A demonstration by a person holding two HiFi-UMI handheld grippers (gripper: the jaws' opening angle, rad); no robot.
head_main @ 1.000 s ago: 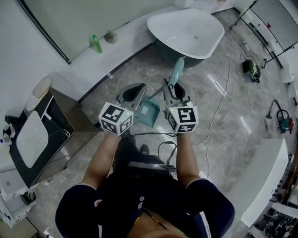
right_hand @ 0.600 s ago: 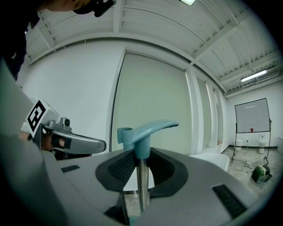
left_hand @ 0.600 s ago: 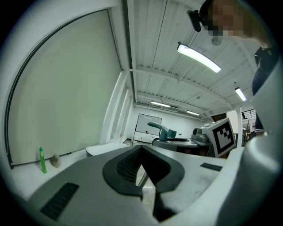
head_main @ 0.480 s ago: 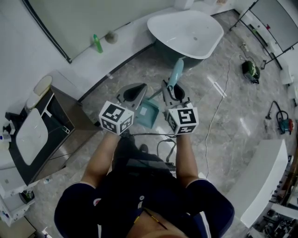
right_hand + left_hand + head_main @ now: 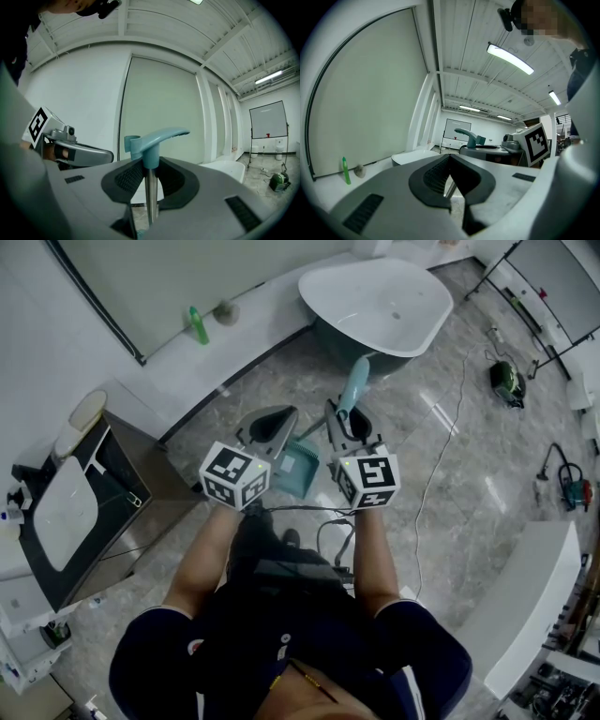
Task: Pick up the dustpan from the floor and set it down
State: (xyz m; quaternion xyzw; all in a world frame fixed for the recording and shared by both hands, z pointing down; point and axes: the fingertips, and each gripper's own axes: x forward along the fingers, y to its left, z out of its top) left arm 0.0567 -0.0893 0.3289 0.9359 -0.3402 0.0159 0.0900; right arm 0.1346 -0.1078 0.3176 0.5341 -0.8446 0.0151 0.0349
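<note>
Almost nothing has moved since a moment ago: the two grippers and the dustpan (image 5: 298,468) sit at the same spots in the middle of the head view.

The dustpan is blue-green. It has a flat scoop at the bottom, a thin shiny metal pole (image 5: 150,197) going up, and a curved blue-green handle (image 5: 157,137) on top. In the head view the scoop shows between the two grippers, and the handle points toward the bathtub (image 5: 375,296) at the top of the frame. I cannot tell if the scoop touches the grey stone floor (image 5: 450,484).

The right gripper (image 5: 150,165) has its fingers (image 5: 126,180) clenched on the pole, just under the handle. The pole stands straight up between them.

The left gripper (image 5: 450,159) has its fingers (image 5: 431,178) closed together at the tips with nothing in them.

Both bare arms (image 5: 202,559) reach out from the body side by side. Both grippers point level, toward the top of the head view, each with a black-and-white cube (image 5: 232,477) on it.
</note>
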